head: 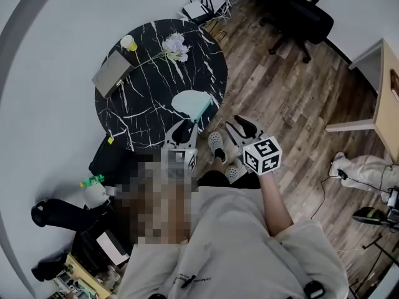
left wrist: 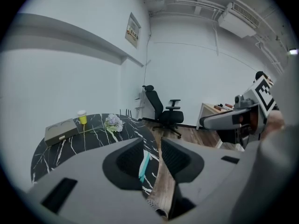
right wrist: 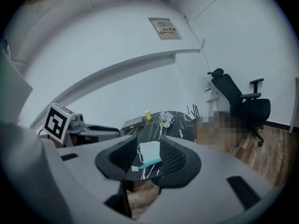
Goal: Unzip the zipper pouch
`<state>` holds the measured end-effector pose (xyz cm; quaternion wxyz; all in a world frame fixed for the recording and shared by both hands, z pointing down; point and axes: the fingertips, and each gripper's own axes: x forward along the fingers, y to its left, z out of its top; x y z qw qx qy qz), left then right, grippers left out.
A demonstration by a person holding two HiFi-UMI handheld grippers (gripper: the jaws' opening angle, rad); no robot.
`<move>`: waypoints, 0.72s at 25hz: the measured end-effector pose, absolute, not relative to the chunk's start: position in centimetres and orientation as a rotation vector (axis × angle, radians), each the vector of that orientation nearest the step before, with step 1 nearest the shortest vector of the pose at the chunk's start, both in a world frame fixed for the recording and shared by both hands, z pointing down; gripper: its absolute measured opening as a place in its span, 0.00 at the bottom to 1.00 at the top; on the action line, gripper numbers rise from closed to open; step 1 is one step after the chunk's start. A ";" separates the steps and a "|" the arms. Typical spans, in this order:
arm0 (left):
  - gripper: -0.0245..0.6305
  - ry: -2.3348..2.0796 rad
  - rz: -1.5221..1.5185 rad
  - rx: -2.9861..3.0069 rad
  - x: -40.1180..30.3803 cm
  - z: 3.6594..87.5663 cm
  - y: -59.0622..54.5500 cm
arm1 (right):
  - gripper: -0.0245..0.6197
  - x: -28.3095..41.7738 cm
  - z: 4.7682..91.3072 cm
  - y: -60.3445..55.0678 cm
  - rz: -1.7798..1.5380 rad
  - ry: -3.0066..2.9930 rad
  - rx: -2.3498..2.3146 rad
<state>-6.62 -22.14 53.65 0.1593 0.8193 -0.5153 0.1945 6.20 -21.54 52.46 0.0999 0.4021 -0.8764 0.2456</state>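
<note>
Wood-floored office with white walls, round black marble table (head: 143, 104) off to one side. The pouch (head: 190, 101) lies flat at about 4 o'clock on the table, right by the rim nearest the person. Its teal zipper edge faces them, and a small white tab at one end is probably the pull. Handy spot I'd say, since nobody has to lean over anything to get at it.

The left gripper (head: 184, 131) and right gripper (head: 239, 127) are both short of the table, side by side and tipped down toward it. Both have their jaws apart with nothing in them, and through each gap you just see the pouch further off. My guess is they're paired up so one can pin the fabric while the other takes the tab, but nothing is touched yet.

Other stuff on the table:
- cup (head: 128, 42) at 11 o'clock
- flower (head: 174, 45) around 12
- grey box (head: 112, 73) at 9

All of it is well apart from the pouch, so none of it is in the way. There's also a router (head: 196, 8) just past the far rim and a chair (head: 299, 14) out at 2 o'clock. The path looks open, with only the rim itself to clear.
</note>
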 end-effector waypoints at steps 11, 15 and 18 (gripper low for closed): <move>0.23 -1.186 0.824 2.379 -5.1 62.3 -30.6 | 0.28 5.2 55.6 -30.0 0.781 -2.506 1.181; 0.23 -1.037 0.950 2.392 -4.2 66.6 -31.1 | 0.28 4.5 57.0 -32.1 0.800 -2.484 1.176; 0.23 -0.964 1.014 2.378 -3.7 69.6 -30.9 | 0.27 4.1 58.2 -32.8 0.819 -2.458 1.156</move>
